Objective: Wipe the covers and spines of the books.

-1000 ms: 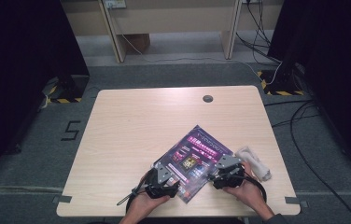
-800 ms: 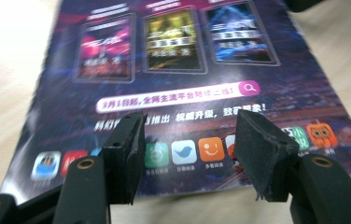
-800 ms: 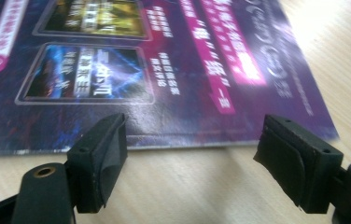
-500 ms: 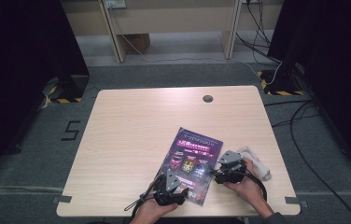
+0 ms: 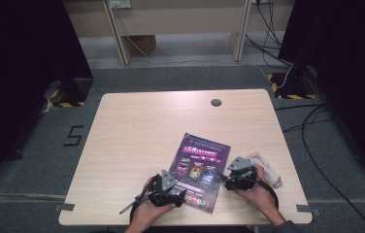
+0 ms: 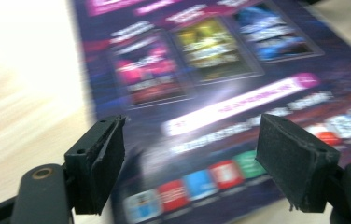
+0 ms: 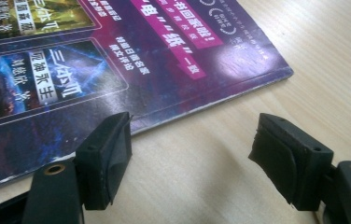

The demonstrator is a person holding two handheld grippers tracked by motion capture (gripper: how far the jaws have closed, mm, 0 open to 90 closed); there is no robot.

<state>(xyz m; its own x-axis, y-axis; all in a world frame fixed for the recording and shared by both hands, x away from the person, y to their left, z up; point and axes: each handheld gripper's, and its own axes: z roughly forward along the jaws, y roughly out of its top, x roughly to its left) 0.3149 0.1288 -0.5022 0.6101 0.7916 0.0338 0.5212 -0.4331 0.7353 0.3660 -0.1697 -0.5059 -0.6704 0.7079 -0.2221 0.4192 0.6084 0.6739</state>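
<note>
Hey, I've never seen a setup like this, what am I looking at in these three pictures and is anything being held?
A person sits at a light wooden table and holds a hand-held gripping tool in each hand; there is no robot arm. The high view looks down from above the person's side: the left tool is at the lower left, the right tool at the lower right. The other two pictures come from small cameras riding on each tool, looking along its two black jaws.

On the table lies a purple magazine with printed panels, and a white crumpled thing beside the right hand.

Nothing is held. The left tool hovers over the magazine's cover; its jaws have just been opening, with nothing gripped between them. The right tool stands open over bare wood beside the magazine's edge.
</note>
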